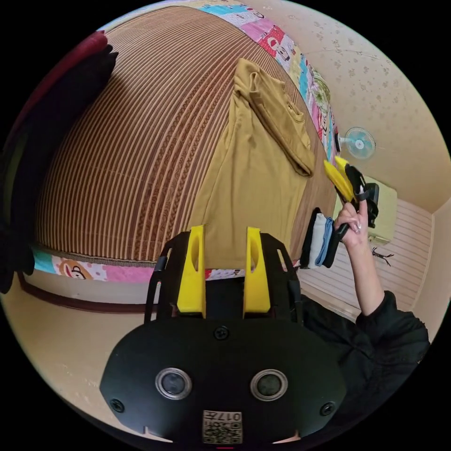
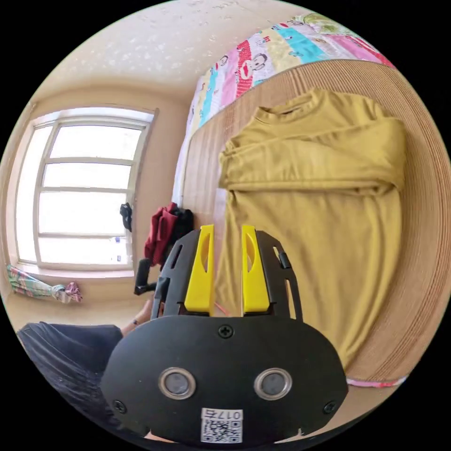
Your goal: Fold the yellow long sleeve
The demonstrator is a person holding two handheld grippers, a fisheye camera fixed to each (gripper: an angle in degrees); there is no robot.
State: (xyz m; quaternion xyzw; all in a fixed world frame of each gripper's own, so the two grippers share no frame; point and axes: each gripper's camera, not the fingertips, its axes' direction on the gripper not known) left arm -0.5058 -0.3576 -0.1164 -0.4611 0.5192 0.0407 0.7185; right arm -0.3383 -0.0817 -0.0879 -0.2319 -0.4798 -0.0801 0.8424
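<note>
The yellow long sleeve shirt (image 1: 253,178) lies flat on a woven mat (image 1: 131,141), both sleeves folded across its chest (image 2: 319,155). My left gripper (image 1: 225,230) hangs open just off the shirt's hem at the bed's edge, with nothing between its jaws. In the right gripper view, my right gripper (image 2: 228,230) is open and empty beside the shirt's (image 2: 319,225) long side edge. A hand holds that same right gripper (image 1: 343,178) up in the air to the shirt's right in the left gripper view.
A stack of folded clothes (image 1: 319,239) sits at the bed's edge near the raised hand. Dark and red garments (image 2: 167,230) are piled at the mat's far side. A patterned sheet (image 2: 253,61) borders the mat (image 2: 423,282). A fan (image 1: 359,143) and a window (image 2: 84,188) are on the walls.
</note>
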